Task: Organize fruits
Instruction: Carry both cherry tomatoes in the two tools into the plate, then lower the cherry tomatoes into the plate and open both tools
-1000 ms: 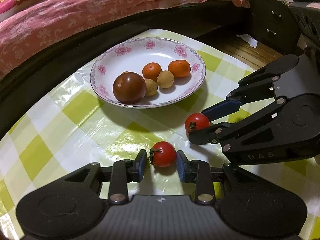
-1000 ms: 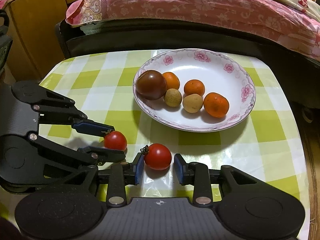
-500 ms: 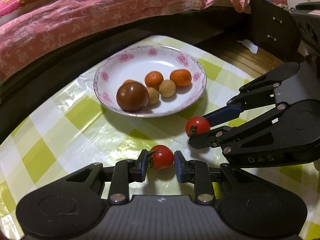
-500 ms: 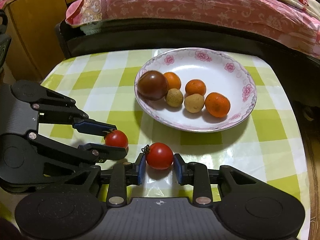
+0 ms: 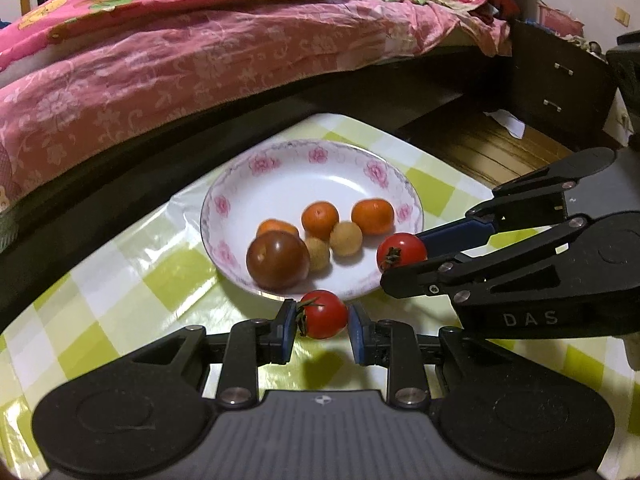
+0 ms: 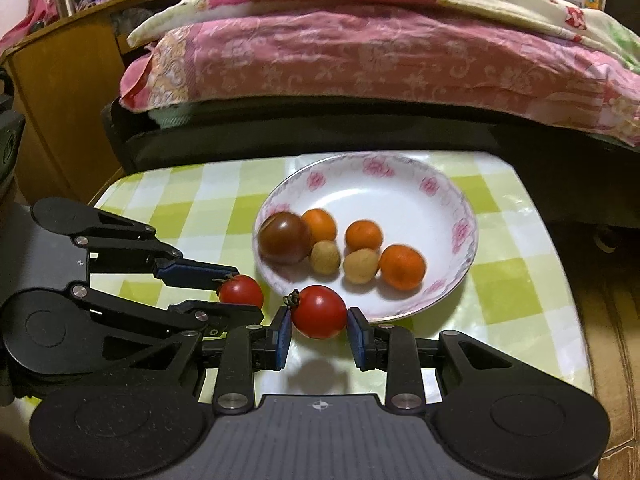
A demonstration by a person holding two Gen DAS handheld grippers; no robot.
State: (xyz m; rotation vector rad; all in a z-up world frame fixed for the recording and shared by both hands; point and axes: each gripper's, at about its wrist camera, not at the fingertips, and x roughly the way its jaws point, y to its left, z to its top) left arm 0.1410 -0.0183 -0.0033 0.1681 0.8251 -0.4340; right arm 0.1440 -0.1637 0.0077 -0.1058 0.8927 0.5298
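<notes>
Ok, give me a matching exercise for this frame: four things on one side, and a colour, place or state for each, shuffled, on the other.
Things:
1. left gripper
2. dark tomato
3. plate
4. tablecloth

Descriptions:
a. green and white checks
b. shut on a red tomato
c. white, with pink flowers round the rim
d. lying in the plate, near its front edge

Pairs: 1-b, 2-d, 3-c, 4-a.
</notes>
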